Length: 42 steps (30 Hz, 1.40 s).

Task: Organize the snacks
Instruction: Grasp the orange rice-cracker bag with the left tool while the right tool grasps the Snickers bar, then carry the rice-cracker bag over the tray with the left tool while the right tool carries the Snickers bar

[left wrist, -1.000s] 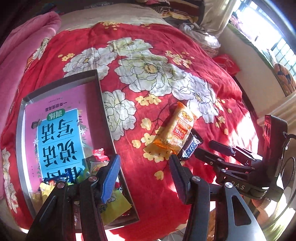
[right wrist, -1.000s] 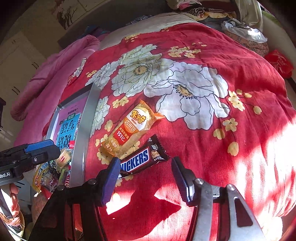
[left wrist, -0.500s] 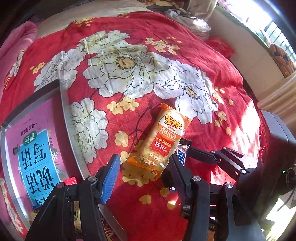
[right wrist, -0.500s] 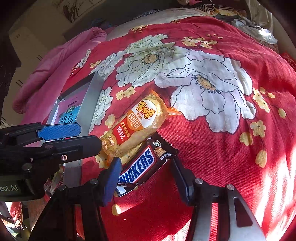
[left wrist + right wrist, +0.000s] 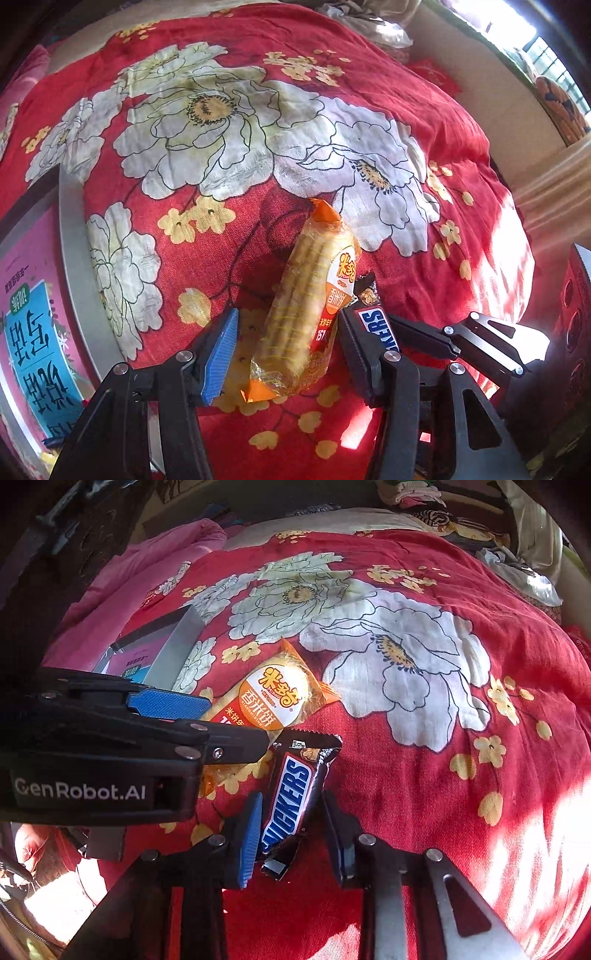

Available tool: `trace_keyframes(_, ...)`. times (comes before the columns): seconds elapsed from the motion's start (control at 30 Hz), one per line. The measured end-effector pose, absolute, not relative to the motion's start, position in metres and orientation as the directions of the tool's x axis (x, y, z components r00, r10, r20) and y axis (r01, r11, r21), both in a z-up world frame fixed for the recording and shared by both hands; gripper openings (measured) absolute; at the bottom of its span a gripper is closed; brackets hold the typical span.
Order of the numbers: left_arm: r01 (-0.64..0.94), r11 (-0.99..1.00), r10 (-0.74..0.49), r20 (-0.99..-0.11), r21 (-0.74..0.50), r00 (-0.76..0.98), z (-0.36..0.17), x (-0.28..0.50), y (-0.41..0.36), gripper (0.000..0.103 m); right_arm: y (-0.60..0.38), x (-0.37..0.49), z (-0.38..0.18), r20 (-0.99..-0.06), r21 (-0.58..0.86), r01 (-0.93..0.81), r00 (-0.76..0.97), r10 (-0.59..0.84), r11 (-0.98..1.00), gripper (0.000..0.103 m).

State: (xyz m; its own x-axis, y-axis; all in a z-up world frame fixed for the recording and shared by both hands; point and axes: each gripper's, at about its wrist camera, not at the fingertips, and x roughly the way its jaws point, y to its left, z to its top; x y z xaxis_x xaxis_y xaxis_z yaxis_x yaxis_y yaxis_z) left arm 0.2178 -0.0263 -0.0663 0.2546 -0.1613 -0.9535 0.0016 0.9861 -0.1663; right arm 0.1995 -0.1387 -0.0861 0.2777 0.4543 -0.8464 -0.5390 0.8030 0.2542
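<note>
An orange rice-cracker packet lies on the red floral bedspread, tilted on its edge between the jaws of my left gripper; the jaws are open and close beside it. A Snickers bar lies just right of the packet, between the jaws of my right gripper, which are open with a small gap on the right side. The packet also shows in the right wrist view, and the Snickers bar in the left wrist view. The left gripper appears from the side in the right wrist view.
A grey tray holding a pink and blue booklet sits on the bed at the left; it also shows in the right wrist view. A pink blanket lies beyond it. Clothes are piled at the far right edge.
Both grippers have moved forward and down. The rice-cracker packet now sits between the left jaws and has tipped on edge; the Snickers bar now sits between the right jaws.
</note>
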Motion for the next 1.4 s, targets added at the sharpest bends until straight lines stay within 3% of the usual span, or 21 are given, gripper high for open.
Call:
trace_keyframes(0.1,-0.001,0.985,-0.169,-0.951,-0.175,0.259,-0.071,0.22,-0.029,0.056,-0.146,0.202,-0.087,-0.846,0.264,-0.52,0.28,0.453,0.813,0.029)
trace_keyframes(0.2,0.001,0.98,-0.193,-0.943,-0.201,0.269,-0.071,0.22,-0.03,0.042,-0.144,0.204,-0.089,-0.851,0.254,-0.515,0.284,0.442,0.819,0.029)
trace_keyframes(0.27,-0.011,0.969,-0.233,-0.934,-0.245,0.272,-0.071,0.219,-0.024,0.025,-0.139,0.204,-0.091,-0.852,0.241,-0.519,0.291,0.434,0.82,0.029)
trace_keyframes(0.33,-0.021,0.964,-0.25,-0.929,-0.265,0.272,-0.071,0.217,-0.019,0.023,-0.134,0.205,-0.093,-0.853,0.216,-0.53,0.306,0.422,0.82,0.029)
trace_keyframes(0.8,-0.154,0.923,-0.27,-0.879,-0.353,0.393,-0.023,0.162,0.042,0.022,-0.135,0.197,-0.061,-0.803,0.284,-0.55,0.311,0.509,0.785,0.028)
trace_keyframes(1.1,-0.26,0.912,-0.169,-0.869,-0.316,0.465,0.007,0.106,0.096,0.022,-0.092,0.17,-0.018,-0.745,0.337,-0.642,0.265,0.612,0.688,0.028)
trace_keyframes(1.4,-0.375,0.87,-0.086,-0.848,-0.319,0.523,0.02,0.042,0.151,0.022,-0.035,0.132,-0.01,-0.76,0.309,-0.745,0.18,0.624,0.592,0.028)
